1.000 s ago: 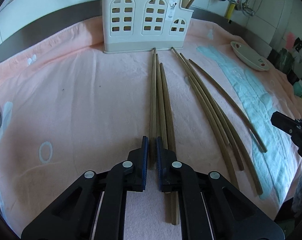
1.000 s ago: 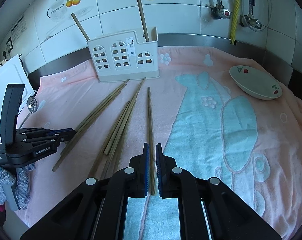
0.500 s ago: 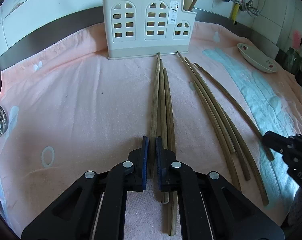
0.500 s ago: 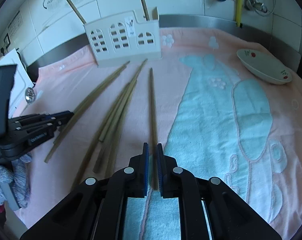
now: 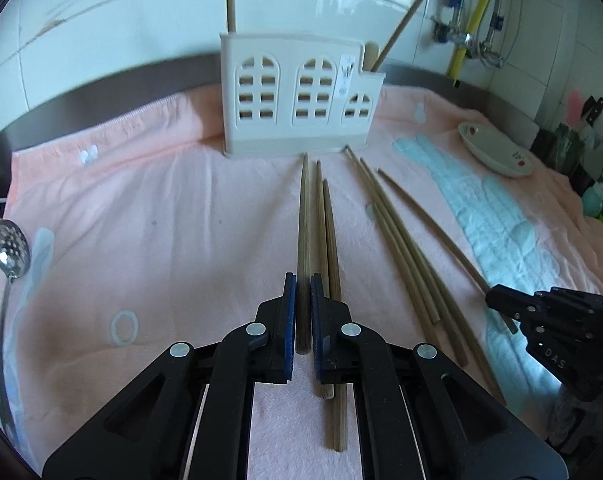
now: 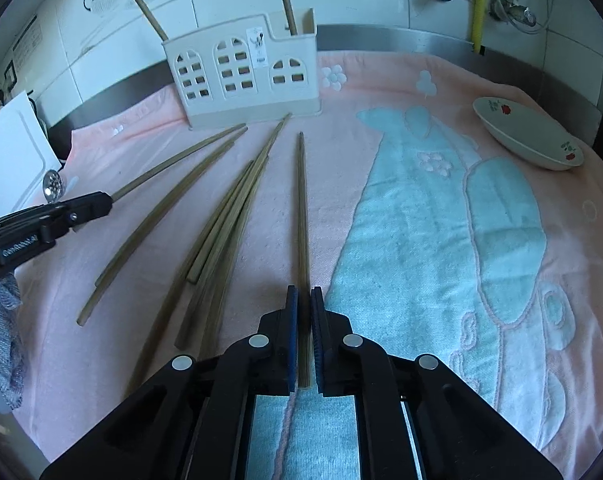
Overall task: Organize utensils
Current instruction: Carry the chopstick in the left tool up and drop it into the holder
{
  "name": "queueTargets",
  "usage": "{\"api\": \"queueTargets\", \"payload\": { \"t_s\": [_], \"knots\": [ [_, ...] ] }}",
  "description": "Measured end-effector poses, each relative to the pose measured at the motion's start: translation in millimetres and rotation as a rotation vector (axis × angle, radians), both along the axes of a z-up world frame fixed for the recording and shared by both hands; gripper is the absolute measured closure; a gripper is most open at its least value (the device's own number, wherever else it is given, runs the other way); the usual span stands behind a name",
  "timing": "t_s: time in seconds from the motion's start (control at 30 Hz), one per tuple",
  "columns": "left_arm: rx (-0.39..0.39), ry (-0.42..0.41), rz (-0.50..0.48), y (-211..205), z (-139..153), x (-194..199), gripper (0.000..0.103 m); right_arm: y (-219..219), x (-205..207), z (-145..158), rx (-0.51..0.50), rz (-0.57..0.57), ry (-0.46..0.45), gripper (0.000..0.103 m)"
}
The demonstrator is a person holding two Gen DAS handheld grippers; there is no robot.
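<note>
A pink towel [image 5: 149, 208] covers the counter ahead of both grippers, with a white utensil caddy [image 5: 301, 108] at its far edge. Both grippers angle downward toward the caddy. The left gripper [image 5: 302, 280] is clamped on one chopstick [image 5: 303, 216], two more lying just to its right. The right gripper [image 6: 304, 292] pinches a single chopstick [image 6: 302, 200]; a loose bundle [image 6: 229, 216] lies to its left.
</note>
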State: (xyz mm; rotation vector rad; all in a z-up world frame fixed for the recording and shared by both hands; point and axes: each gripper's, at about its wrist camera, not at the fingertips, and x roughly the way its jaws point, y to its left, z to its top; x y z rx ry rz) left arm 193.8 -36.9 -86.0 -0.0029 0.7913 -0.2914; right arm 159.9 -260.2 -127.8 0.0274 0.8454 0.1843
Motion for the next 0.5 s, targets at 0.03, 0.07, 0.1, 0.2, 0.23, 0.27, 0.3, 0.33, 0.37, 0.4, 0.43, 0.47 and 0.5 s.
{"api": "queueTargets", "payload": {
  "t_s": [0.03, 0.07, 0.1, 0.2, 0.23, 0.27, 0.3, 0.33, 0.37, 0.4, 0.43, 0.47, 0.5],
  "knots": [
    [-0.006, -0.014, -0.001, 2, 5, -2, 0.097, -1, -1, 4, 0.000, 0.000, -0.009, 0.097],
    [-0.008, -0.031, -0.001, 3, 12, -4, 0.097, -2, -2, 9, -0.002, -0.002, -0.022, 0.097],
    [-0.010, -0.047, -0.001, 5, 19, -6, 0.097, -2, -4, 17, -0.003, -0.001, -0.043, 0.097],
    [-0.034, -0.089, -0.013, 9, 39, -11, 0.097, -4, -8, 39, -0.007, 0.003, -0.097, 0.097],
    [-0.040, -0.103, -0.016, 9, 45, -12, 0.097, -4, -9, 51, -0.009, 0.007, -0.126, 0.097],
    [-0.045, -0.117, -0.020, 9, 51, -13, 0.097, -4, -9, 62, -0.012, 0.010, -0.151, 0.097],
    [-0.052, -0.133, -0.027, 10, 58, -14, 0.097, -4, -9, 73, -0.019, 0.015, -0.176, 0.097],
    [-0.056, -0.139, -0.031, 10, 63, -15, 0.097, -3, -9, 81, -0.023, 0.019, -0.192, 0.097],
    [-0.065, -0.145, -0.034, 10, 68, -14, 0.097, -2, -7, 88, -0.024, 0.024, -0.206, 0.097],
    [-0.072, -0.146, -0.038, 10, 72, -14, 0.098, -2, -5, 96, -0.023, 0.030, -0.216, 0.097],
    [-0.076, -0.146, -0.047, 10, 76, -13, 0.098, -2, -1, 105, -0.025, 0.038, -0.224, 0.097],
    [-0.074, -0.146, -0.050, 10, 79, -12, 0.098, -1, 3, 111, -0.026, 0.043, -0.229, 0.097],
    [-0.072, -0.148, -0.056, 9, 82, -11, 0.098, 0, 5, 117, -0.027, 0.048, -0.233, 0.097]
  ]
}}
